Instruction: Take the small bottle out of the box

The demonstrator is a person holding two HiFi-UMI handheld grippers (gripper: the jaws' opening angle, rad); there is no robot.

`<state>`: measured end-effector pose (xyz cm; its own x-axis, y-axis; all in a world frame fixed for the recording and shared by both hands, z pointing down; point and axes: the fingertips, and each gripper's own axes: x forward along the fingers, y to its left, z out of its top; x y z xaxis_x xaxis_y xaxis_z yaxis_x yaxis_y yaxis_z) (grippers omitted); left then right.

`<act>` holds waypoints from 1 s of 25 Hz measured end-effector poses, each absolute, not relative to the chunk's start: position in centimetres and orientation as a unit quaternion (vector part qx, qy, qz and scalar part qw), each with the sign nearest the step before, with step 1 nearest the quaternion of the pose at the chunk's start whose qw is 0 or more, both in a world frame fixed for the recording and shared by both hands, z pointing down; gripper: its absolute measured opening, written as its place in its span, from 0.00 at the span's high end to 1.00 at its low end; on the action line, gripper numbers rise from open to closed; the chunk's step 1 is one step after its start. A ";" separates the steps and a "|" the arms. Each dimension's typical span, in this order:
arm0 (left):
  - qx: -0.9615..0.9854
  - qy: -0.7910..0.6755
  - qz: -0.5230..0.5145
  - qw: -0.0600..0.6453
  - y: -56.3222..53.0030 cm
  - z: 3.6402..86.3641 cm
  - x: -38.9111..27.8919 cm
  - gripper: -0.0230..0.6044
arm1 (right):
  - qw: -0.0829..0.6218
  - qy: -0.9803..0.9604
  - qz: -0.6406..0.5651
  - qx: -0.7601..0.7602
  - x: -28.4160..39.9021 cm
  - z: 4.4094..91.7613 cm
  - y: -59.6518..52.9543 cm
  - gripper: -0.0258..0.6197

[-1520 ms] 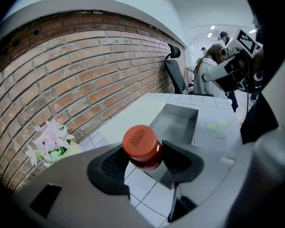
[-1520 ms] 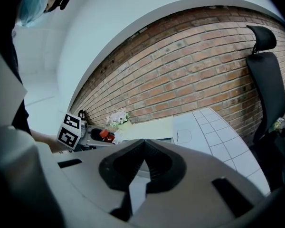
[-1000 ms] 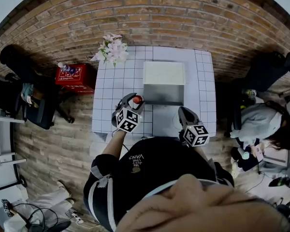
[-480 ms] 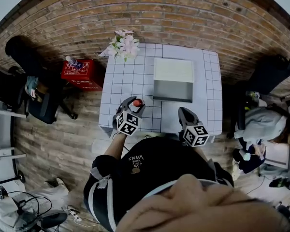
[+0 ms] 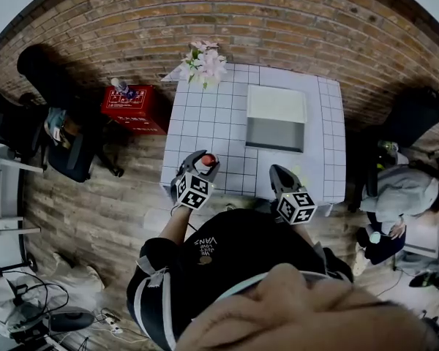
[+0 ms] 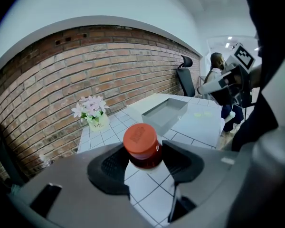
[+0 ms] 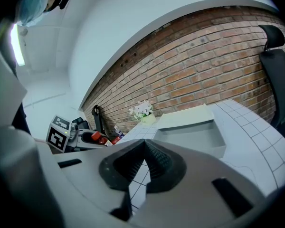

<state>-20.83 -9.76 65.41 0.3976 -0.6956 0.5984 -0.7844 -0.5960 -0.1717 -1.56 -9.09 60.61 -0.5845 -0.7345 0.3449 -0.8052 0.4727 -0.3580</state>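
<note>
The left gripper is clamped on the small bottle, cap up and clear of the box; the box sits open ahead to its right; the table lies below the bottle; the right gripper is closed, empty.

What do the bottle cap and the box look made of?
Cap: likely plastic, orange-red, smooth with a slight sheen. Box: matte grey, thin flat walls with crisp edges; cardboard or thin plastic, can't tell which.
</note>
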 end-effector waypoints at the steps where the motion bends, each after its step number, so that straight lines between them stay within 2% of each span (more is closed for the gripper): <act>1: 0.832 -0.446 0.321 0.070 -9.4 65.4 -21.2 0.60 | 0.072 -0.855 0.248 0.450 -1.8 60.7 -8.9 0.96; 12: 0.817 -0.487 0.297 0.087 -6.6 64.1 -22.8 0.60 | 0.081 -0.870 0.244 0.422 -3.3 60.8 -8.6 0.96; 25: 0.775 -0.558 0.276 0.112 -4.2 62.7 -19.3 0.60 | 0.102 -0.906 0.223 0.345 -0.7 59.8 -10.2 0.96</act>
